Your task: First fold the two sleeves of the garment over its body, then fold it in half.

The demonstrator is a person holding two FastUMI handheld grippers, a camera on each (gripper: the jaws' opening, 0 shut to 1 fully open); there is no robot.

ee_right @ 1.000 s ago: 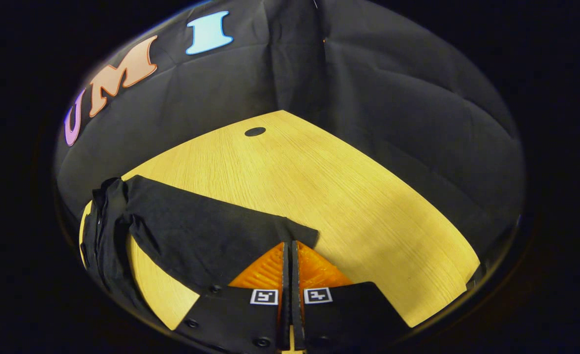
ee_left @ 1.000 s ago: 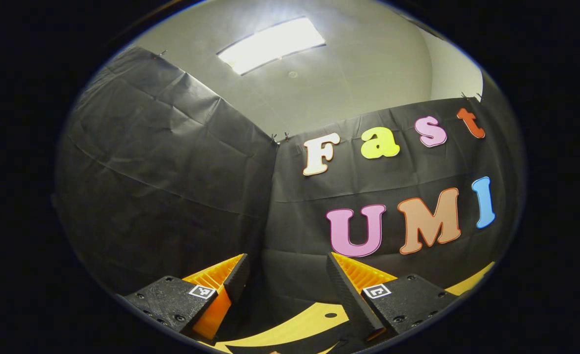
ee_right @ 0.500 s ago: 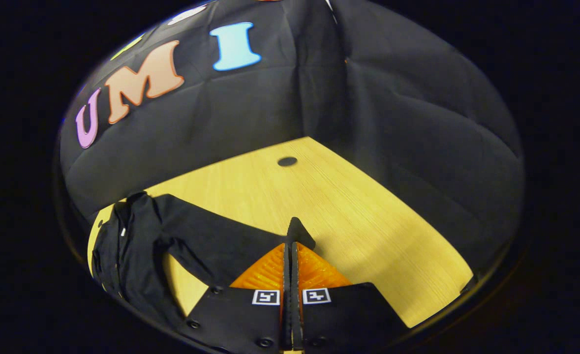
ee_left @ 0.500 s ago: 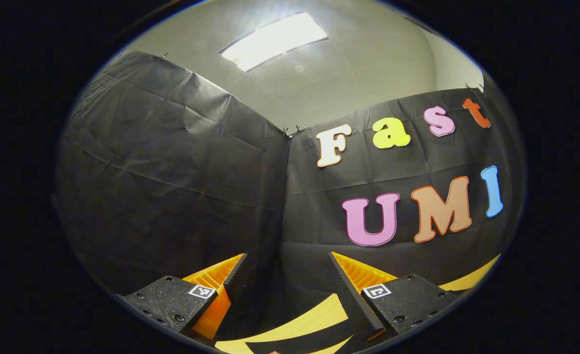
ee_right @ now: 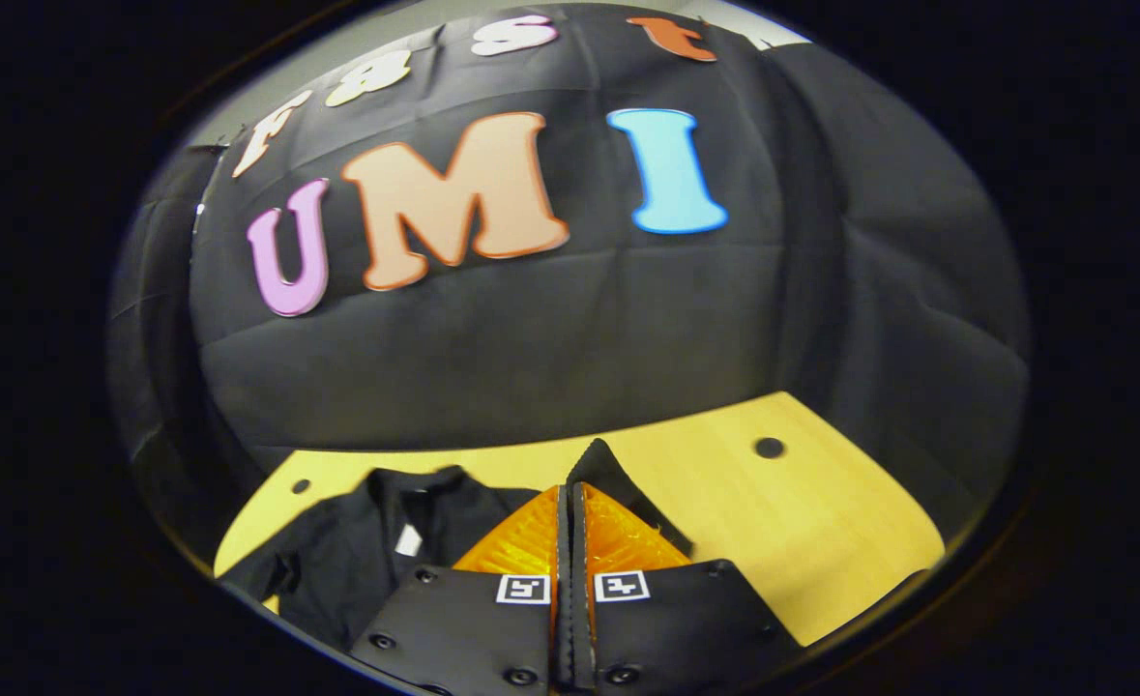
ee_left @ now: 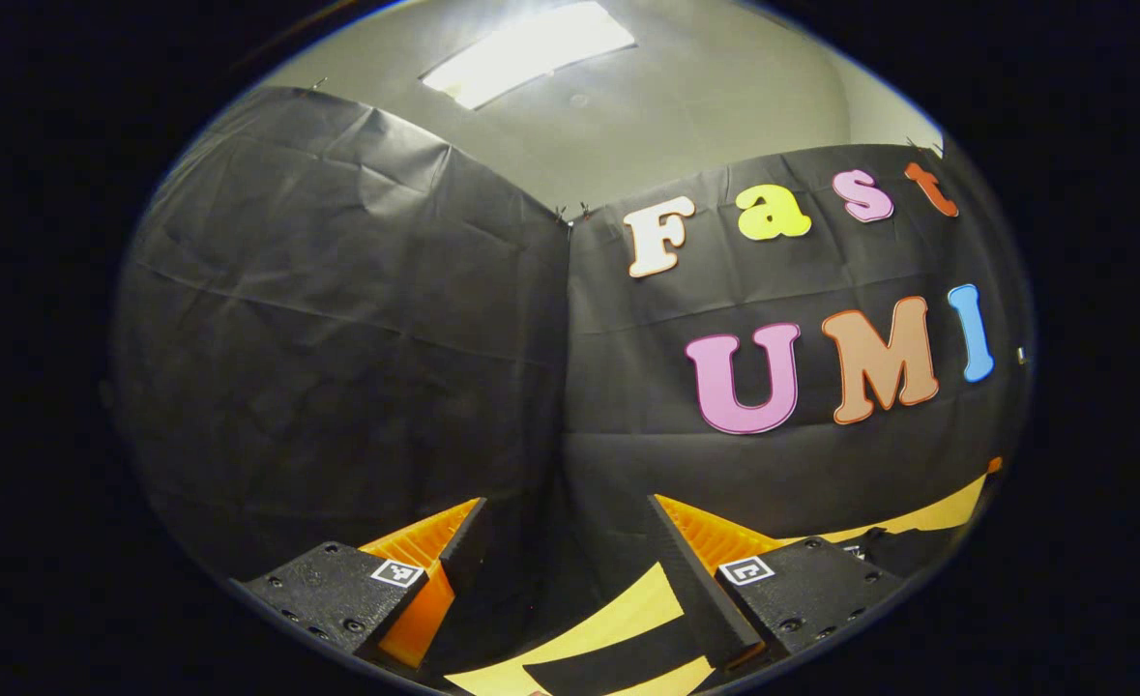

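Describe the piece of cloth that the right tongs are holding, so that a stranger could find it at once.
Look at the yellow wooden table in front of the black booth wall. A black garment lies near its left end. The sleeve is the narrow black strip lifted off the table and pinched in the shut right tongs, its pointed end sticking up.

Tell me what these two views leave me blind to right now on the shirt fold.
- Left gripper view: the shirt is a dark strip cut off at the bottom edge, partly behind the open left gripper.
- Right gripper view: the shut right gripper hides the shirt's middle; only a sleeve tip pokes out.
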